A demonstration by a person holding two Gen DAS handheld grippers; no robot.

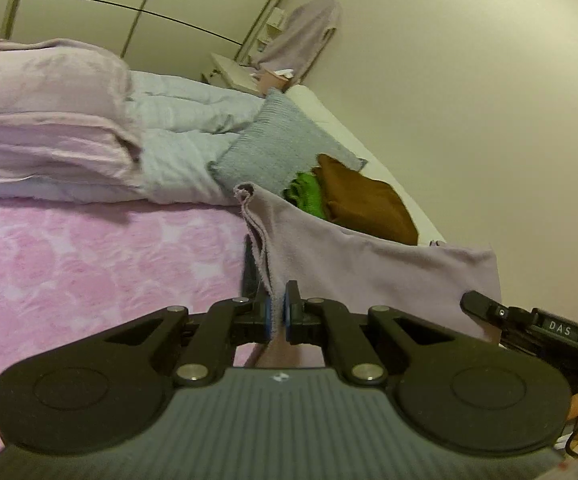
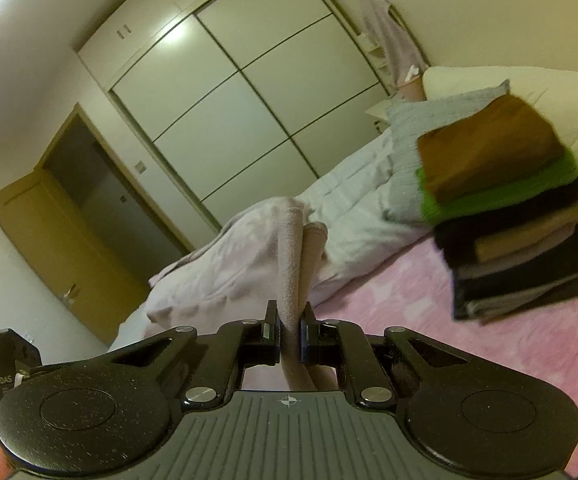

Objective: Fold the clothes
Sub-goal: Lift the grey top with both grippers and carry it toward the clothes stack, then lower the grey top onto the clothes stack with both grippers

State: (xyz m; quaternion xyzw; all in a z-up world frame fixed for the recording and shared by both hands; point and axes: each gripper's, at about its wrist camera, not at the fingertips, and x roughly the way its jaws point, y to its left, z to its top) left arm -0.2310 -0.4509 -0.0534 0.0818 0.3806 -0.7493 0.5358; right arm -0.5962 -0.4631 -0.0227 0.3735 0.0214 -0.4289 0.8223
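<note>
A pale lilac garment (image 1: 369, 268) hangs stretched in the air above the pink bedspread (image 1: 89, 264). My left gripper (image 1: 276, 314) is shut on one edge of it, the cloth pinched between the blue pads. The other gripper (image 1: 529, 324) shows at the right of the left wrist view, holding the far edge. In the right wrist view my right gripper (image 2: 290, 334) is shut on a bunched fold of the lilac garment (image 2: 295, 264). A stack of folded clothes (image 2: 509, 216), brown and green on top, stands on the bed at the right.
A grey pillow (image 1: 281, 148) and a rumpled white and lilac duvet (image 1: 61, 120) lie at the head of the bed. White wardrobe doors (image 2: 241, 92), a wooden door (image 2: 69, 240) and a cream wall (image 1: 469, 80) surround the bed. A garment (image 1: 301, 36) hangs near the corner.
</note>
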